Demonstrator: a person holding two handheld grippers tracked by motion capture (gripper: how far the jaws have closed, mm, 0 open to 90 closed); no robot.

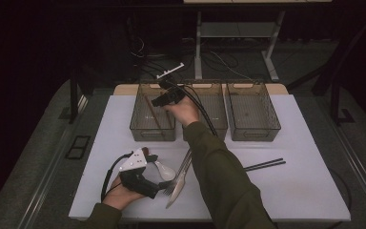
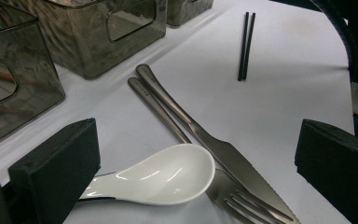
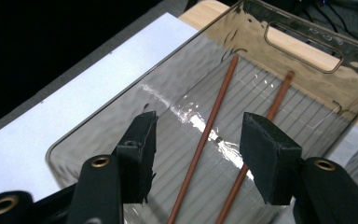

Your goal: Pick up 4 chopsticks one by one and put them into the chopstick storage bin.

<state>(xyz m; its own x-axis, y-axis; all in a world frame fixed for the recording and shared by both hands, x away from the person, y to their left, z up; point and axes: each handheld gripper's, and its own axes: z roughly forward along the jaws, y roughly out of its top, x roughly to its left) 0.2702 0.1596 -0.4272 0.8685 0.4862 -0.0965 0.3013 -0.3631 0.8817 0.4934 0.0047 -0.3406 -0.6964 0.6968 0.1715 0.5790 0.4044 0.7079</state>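
The right claw (image 3: 198, 156) hangs parted and empty over two brown wooden chopsticks (image 3: 205, 135) lying in the smoky clear plastic bin (image 3: 102, 126); the left claw (image 2: 198, 172) gapes wide around a white ceramic spoon (image 2: 168, 175).

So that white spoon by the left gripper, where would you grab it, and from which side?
Probably by the handle, not the bowl. The white spoon lies flat with its wide, rounded bowl close against the fork and knife; the narrow handle points toward the open left gripper, beside one pad. Coming from the handle end, away from the metal cutlery, the jaws could close across it.
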